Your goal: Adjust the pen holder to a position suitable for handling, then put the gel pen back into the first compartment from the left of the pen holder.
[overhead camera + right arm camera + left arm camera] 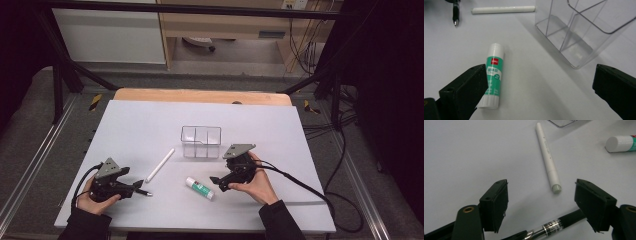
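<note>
My left gripper (134, 187) rests at the front left of the white table, held by a hand. In the left gripper view its jaws (541, 205) stand apart, with a black pen (559, 222) lying slantwise low between them and neither pad visibly pressing on it. The black pen's tip (144, 192) sticks out toward the right. A white capped pen (160, 165) (548, 157) lies just beyond. My right gripper (217, 182) (539, 92) is open, hovering beside a green-and-white glue stick (199, 188) (493, 75) near its left jaw.
A clear plastic divided organizer (201, 142) (579, 32) stands upright mid-table, just beyond the right gripper. The white table sheet (130, 125) ends at a wooden strip (200, 95) at the back. Cables (300, 185) trail right from the right gripper.
</note>
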`<state>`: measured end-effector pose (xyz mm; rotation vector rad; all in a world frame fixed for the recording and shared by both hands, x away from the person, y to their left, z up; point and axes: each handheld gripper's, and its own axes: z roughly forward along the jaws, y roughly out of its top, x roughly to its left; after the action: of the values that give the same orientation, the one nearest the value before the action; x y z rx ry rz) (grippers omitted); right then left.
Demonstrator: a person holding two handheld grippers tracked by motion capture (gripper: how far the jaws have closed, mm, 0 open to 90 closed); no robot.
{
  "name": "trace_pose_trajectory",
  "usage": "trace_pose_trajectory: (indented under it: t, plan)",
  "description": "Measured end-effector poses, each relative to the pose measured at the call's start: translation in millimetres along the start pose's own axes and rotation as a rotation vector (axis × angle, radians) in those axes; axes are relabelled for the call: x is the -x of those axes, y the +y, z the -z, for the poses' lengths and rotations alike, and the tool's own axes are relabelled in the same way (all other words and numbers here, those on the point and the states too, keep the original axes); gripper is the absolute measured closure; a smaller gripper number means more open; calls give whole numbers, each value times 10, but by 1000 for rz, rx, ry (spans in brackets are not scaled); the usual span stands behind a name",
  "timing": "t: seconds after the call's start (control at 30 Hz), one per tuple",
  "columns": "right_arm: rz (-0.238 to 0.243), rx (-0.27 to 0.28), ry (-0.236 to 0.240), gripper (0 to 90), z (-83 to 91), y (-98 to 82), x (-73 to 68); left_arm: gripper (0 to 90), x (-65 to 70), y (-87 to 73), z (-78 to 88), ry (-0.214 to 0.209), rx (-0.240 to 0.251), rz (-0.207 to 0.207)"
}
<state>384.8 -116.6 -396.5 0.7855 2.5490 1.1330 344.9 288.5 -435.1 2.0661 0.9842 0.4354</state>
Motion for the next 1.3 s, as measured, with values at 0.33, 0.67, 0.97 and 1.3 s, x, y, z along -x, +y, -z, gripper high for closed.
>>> trace_pose_trajectory:
  t: [0.33,0.67,0.97,1.3]
  plan:
    - [20,5,34,5,-143,113,-188,461,-65,-18,69,21,2,28]
    - [23,4,76,5,-350,223,-327,693,-126,-40,134,48,-5,55]
    - [38,17,120,14,-505,328,-479,887,-238,-103,201,109,-28,98]
    - [56,3,134,19,-633,365,-607,892,-353,-198,293,183,-55,140]
